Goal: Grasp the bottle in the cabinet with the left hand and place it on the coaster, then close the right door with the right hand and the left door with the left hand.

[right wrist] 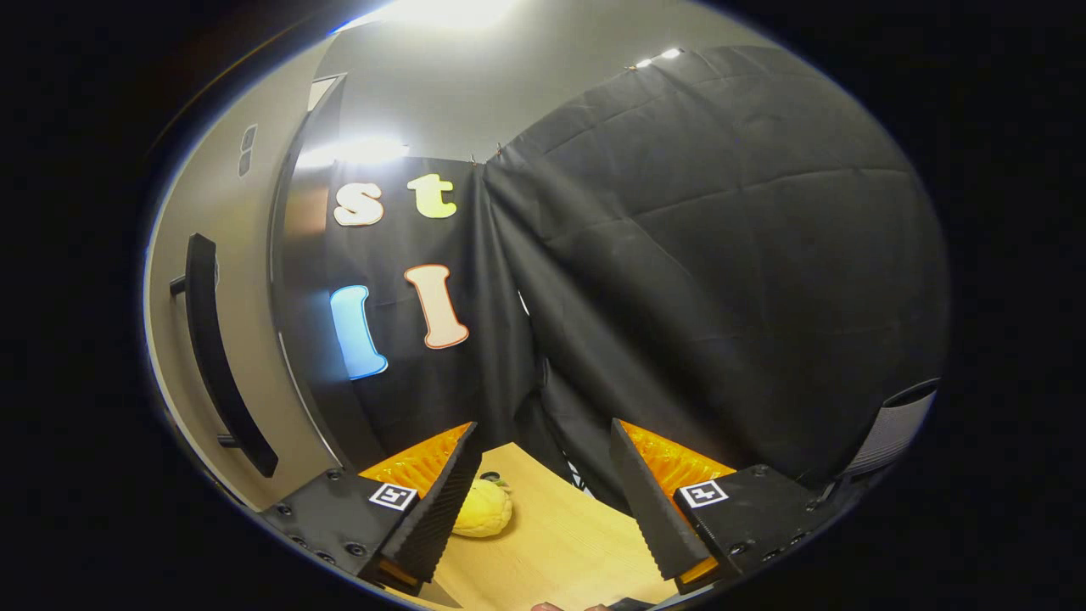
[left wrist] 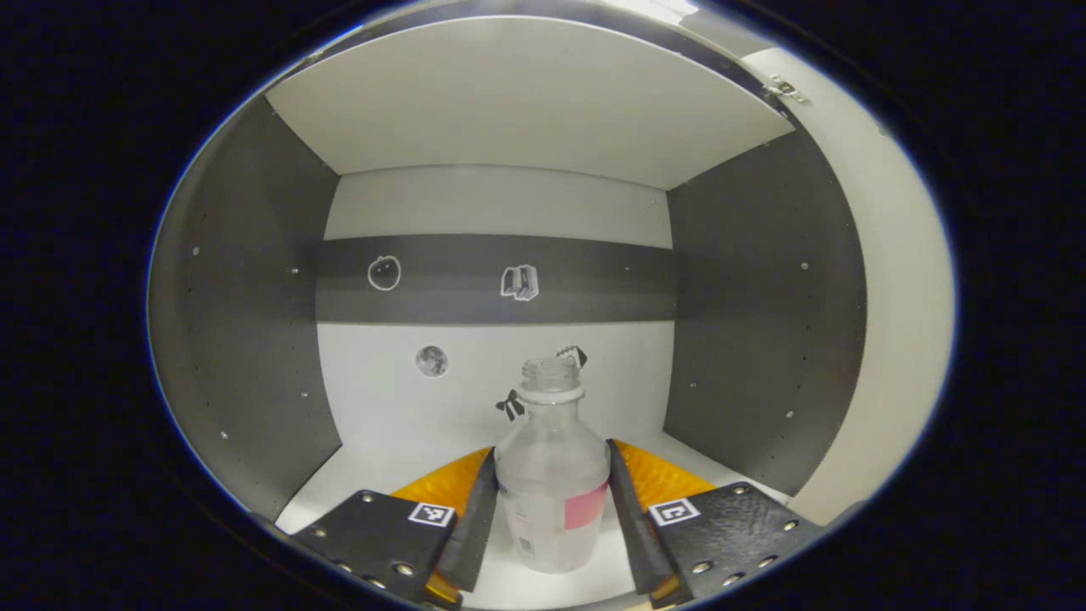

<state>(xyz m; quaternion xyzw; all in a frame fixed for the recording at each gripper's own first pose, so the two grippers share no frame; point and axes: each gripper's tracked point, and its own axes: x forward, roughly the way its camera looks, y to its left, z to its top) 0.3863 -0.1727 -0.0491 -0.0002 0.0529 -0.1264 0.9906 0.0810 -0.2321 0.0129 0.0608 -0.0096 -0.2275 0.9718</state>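
Cabinet (left wrist: 246,339): seen from inside in the left gripper view; dark side walls, a pale back with a dark band, small stickers on the back.
Left gripper (left wrist: 551,475): reached into the cabinet, low over its floor; the fingers are set one on each side of the bottle and appear to touch it, but firm pressing cannot be told.
Bottle (left wrist: 551,492): clear, uncapped, upright on the cabinet floor between the left fingers; a pink patch is seen on its label.
Door (right wrist: 221,280): seen at the left of the right gripper view, pale, with a dark bar handle (right wrist: 212,339).
Right gripper (right wrist: 543,484): held above a wooden table (right wrist: 560,543); fingers spread apart, nothing between them.
Yellow thing (right wrist: 482,509): rests on the table, just beside the left finger.
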